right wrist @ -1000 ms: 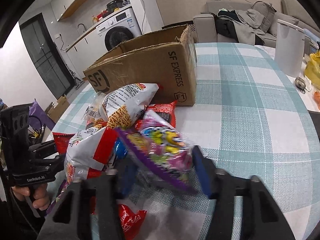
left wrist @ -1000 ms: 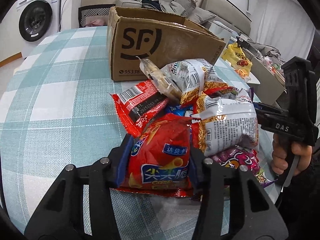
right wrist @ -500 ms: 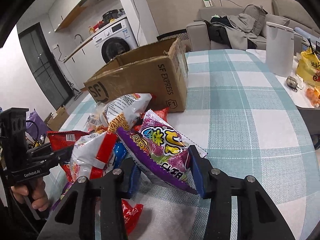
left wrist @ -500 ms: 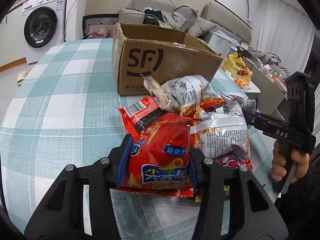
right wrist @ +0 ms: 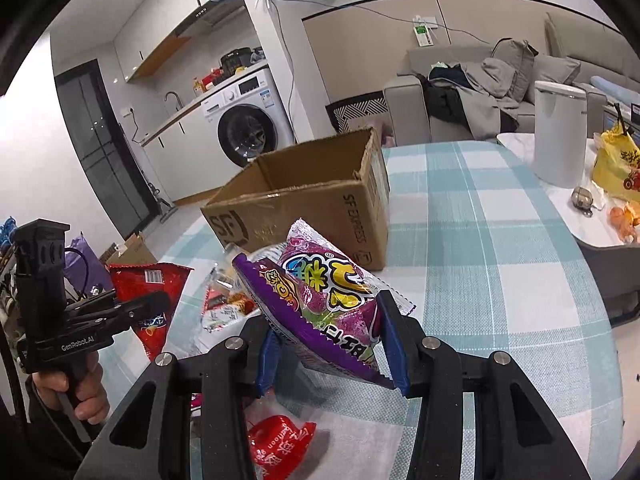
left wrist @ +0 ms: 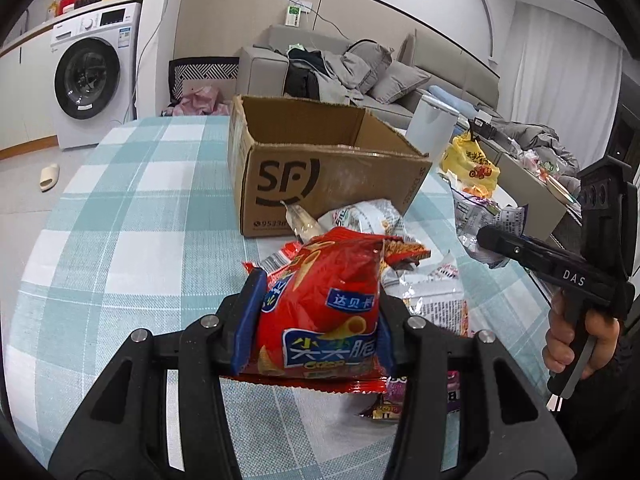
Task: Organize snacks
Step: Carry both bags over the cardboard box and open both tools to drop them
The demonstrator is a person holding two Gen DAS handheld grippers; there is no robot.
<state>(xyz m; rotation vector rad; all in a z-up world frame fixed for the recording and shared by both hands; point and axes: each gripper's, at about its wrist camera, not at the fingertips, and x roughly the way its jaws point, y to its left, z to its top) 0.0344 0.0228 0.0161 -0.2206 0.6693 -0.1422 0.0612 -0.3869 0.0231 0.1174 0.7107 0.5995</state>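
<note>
Clamping a red chip bag (left wrist: 320, 312) between its blue pads, our left gripper (left wrist: 316, 320) holds the bag upright above the checked tablecloth (left wrist: 132, 216), clear of the snack heap behind it. Our right gripper (right wrist: 332, 340) is likewise closed on a purple candy bag (right wrist: 328, 300), which sits tilted between its jaws, one corner pointing up toward the box. Just beyond the left gripper lie the remaining snacks: a silver-and-orange noodle packet (left wrist: 372, 220), a clear wrapped bar (left wrist: 300, 224) and another silver packet (left wrist: 436, 304), all loosely piled on the cloth. Under the right gripper a small red packet (right wrist: 280, 448) lies flat on the table. Past the heap stands the open cardboard SF Express box (left wrist: 320, 168), upright, flaps up, its inside showing bare cardboard where we can see it. Farther out we see a white bin (right wrist: 560, 132) beside a yellow bag (right wrist: 618, 164), a grey sofa (left wrist: 360, 68) strewn with clothes, and a washing machine (left wrist: 88, 76).
</note>
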